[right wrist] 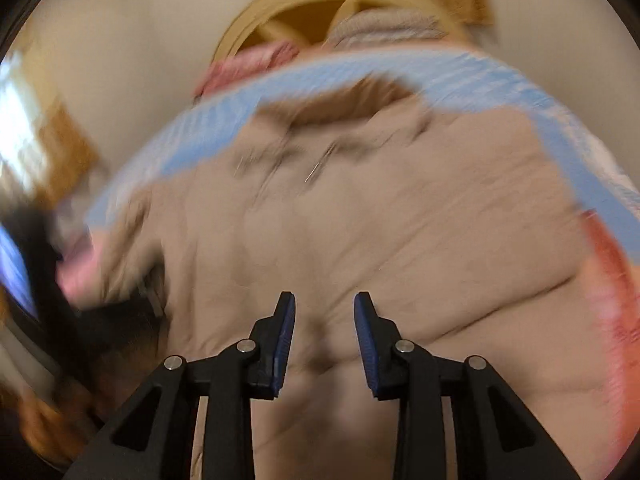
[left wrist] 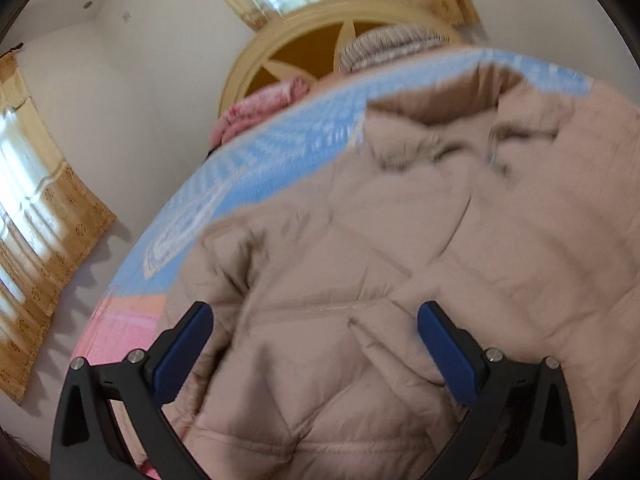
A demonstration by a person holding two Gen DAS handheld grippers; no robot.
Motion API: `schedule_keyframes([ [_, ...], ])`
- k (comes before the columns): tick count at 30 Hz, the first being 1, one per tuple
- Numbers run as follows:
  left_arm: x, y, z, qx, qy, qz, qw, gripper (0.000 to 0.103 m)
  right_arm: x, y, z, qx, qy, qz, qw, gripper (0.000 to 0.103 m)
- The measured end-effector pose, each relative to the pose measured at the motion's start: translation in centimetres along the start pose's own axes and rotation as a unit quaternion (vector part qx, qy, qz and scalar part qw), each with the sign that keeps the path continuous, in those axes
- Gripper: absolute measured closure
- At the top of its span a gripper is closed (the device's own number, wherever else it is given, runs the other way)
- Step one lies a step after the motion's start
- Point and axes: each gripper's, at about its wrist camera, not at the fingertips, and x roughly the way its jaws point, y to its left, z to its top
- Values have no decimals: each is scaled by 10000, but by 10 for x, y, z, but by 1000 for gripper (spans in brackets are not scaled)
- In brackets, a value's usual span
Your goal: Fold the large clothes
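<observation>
Here, my left tool [left wrist: 314, 314] hangs wide apart and my right tool [right wrist: 324, 304] stands released, neither gripping, over one beige padded jacket [left wrist: 400, 260] spread on the blue-sheeted bed [left wrist: 288, 136]; two pillows [left wrist: 384, 48] rest by its headboard [left wrist: 280, 40].

The right wrist view was smeared by motion throughout. A dark shape [right wrist: 52, 280] at its left edge could not be identified. The beige padded jacket [left wrist: 360, 280] ran off the bottom and right edges of the left wrist view, hiding much of the blue bedspread [left wrist: 256, 160]. The headboard [left wrist: 304, 44] was partly covered by bedding.
</observation>
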Motion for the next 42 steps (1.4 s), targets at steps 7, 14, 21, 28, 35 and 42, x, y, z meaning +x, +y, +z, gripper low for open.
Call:
schedule_keyframes([
  [7, 14, 7, -5, -191, 179, -137, 9996, 0, 63, -94, 76, 708, -211, -397, 9965, 72],
  [14, 26, 9, -9, -611, 459, -547, 9956, 0, 120, -113, 61, 630, 390, -525, 9959, 71],
  [21, 33, 14, -13, -935, 631, -877, 9897, 0, 98, -101, 61, 345, 394, -732, 9959, 71],
  [28, 36, 16, -13, -1034, 677, -1009, 9872, 0, 52, -70, 33, -21, 501, -609, 9969, 49],
  [35, 38, 18, -12, -1078, 694, -1070, 9859, 0, 69, -66, 1, -204, 727, -712, 9946, 48],
  [42, 38, 18, -12, -1071, 694, -1065, 9861, 0, 76, -60, -8, -403, 586, -878, 9936, 46],
])
